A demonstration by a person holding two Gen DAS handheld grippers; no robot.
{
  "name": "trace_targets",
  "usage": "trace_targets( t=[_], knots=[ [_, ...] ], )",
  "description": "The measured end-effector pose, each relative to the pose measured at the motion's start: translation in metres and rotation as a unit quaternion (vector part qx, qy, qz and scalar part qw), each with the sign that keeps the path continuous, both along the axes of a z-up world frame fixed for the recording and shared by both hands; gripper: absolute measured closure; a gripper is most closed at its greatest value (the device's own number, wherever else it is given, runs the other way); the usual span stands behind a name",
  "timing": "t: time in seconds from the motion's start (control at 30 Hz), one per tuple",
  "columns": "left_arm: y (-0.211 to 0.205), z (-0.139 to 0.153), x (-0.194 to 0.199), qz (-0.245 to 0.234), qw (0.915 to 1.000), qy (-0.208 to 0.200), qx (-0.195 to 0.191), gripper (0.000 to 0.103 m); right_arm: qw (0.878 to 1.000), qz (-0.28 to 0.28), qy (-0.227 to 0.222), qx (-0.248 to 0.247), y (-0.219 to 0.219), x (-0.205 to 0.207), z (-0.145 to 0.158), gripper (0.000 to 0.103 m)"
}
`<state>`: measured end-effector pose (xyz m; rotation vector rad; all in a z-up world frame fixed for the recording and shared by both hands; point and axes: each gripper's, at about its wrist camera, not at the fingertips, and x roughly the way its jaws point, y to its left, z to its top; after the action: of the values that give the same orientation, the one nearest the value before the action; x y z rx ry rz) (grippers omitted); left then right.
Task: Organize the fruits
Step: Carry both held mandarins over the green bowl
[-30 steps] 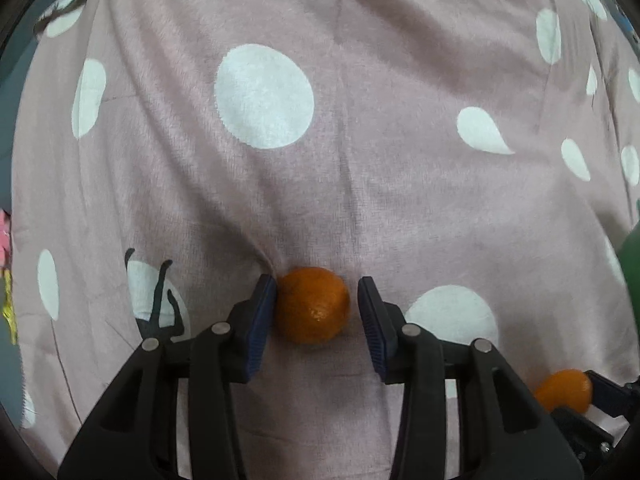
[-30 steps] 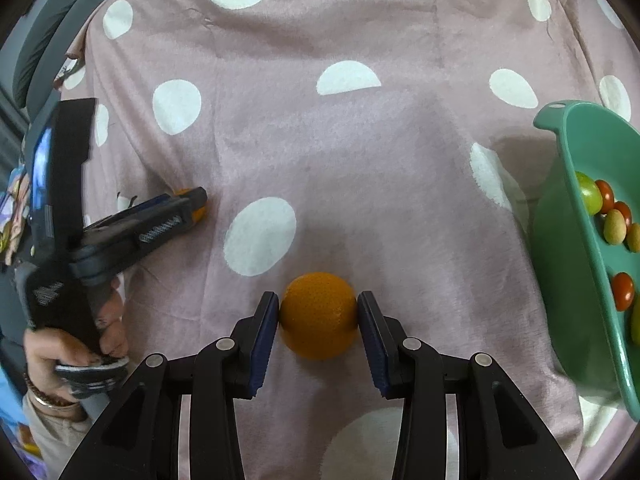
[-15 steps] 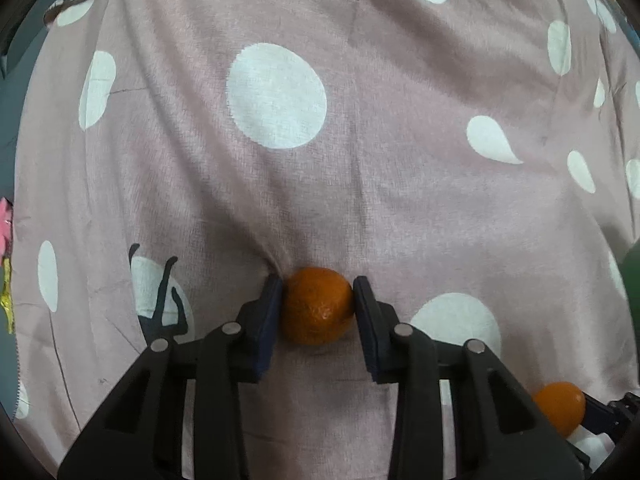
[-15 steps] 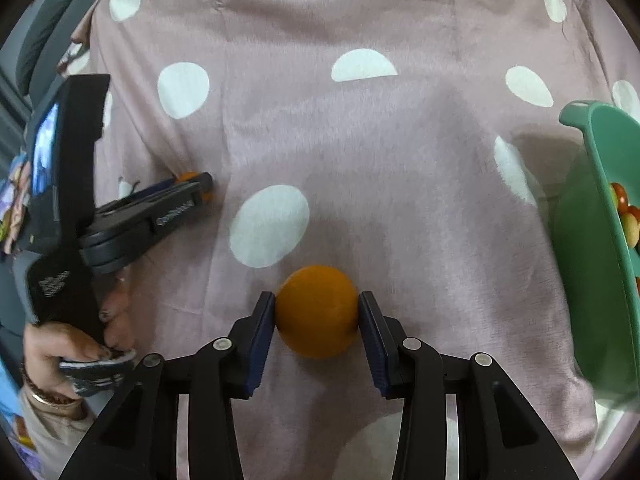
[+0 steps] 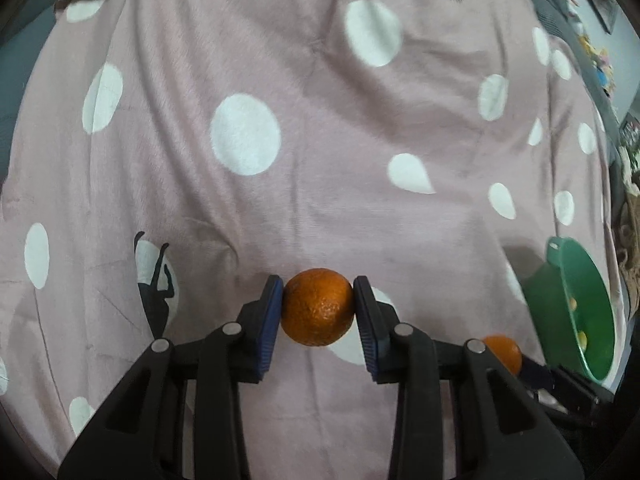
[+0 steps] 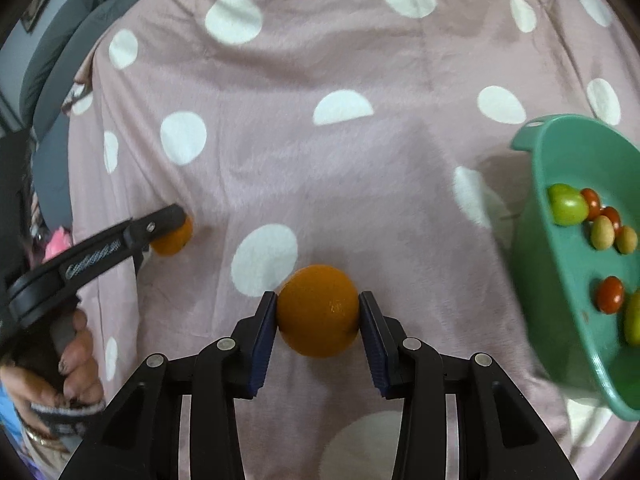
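Note:
My left gripper (image 5: pixel 318 300) is shut on a small orange mandarin (image 5: pixel 317 307) and holds it above the pink dotted cloth (image 5: pixel 320 120). My right gripper (image 6: pixel 319 312) is shut on a larger orange (image 6: pixel 318 310), also lifted off the cloth. The right wrist view shows the left gripper (image 6: pixel 176 226) with its mandarin (image 6: pixel 173 236) at the left. The left wrist view shows the right gripper's orange (image 5: pixel 503 352) at the lower right. A green bowl (image 6: pixel 536 184) with several small red, green and yellow fruits stands at the right; it also shows in the left wrist view (image 5: pixel 560 264).
The pink cloth with white dots covers the whole surface. Grey cushions (image 6: pixel 60 52) lie beyond its far left edge. A person's hand (image 6: pixel 72 360) holds the left gripper's handle.
The left gripper closed on the mandarin and lifted it. Both grippers rose with their fruit, and the green bowl came further into both views.

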<state>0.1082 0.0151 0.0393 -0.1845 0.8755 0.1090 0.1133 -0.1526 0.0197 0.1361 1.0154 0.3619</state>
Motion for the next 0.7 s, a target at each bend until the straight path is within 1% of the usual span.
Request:
trace_targets(
  t=[0.13, 0.27, 0.37, 0.43, 0.5, 0.6, 0.7],
  knots=[
    [-0.018, 0.012, -0.011, -0.025, 0.9995, -0.017, 0.011, 0.068, 1.000, -0.015, -0.023, -0.001, -0.011, -0.003, 0.013, 0.061],
    [-0.042, 0.026, -0.020, -0.052, 0.9969, -0.042, 0.041, 0.067, 0.998, -0.030, -0.046, 0.003, -0.024, -0.006, 0.026, 0.061],
    [-0.062, 0.034, -0.028, -0.079, 0.9944, -0.059, 0.038, 0.067, 0.997, -0.050, -0.064, 0.005, -0.041, -0.009, 0.036, 0.061],
    [-0.076, 0.039, -0.033, -0.094, 0.9922, -0.068, 0.045, 0.067, 0.995, -0.063, -0.076, 0.008, -0.052, -0.011, 0.044, 0.061],
    [-0.088, 0.042, -0.035, -0.108, 0.9903, -0.074, 0.046, 0.067, 0.993, -0.078, -0.086, 0.009, -0.063, -0.013, 0.049, 0.061],
    [-0.108, 0.047, -0.038, -0.129, 0.9872, -0.080, 0.047, 0.067, 0.990, -0.101, -0.101, -0.003, -0.078, -0.016, 0.055, 0.061],
    [-0.129, 0.049, -0.038, -0.148, 0.9842, -0.086, 0.045, 0.067, 0.986, -0.125, -0.106, 0.000, -0.096, -0.016, 0.058, 0.061]
  ],
)
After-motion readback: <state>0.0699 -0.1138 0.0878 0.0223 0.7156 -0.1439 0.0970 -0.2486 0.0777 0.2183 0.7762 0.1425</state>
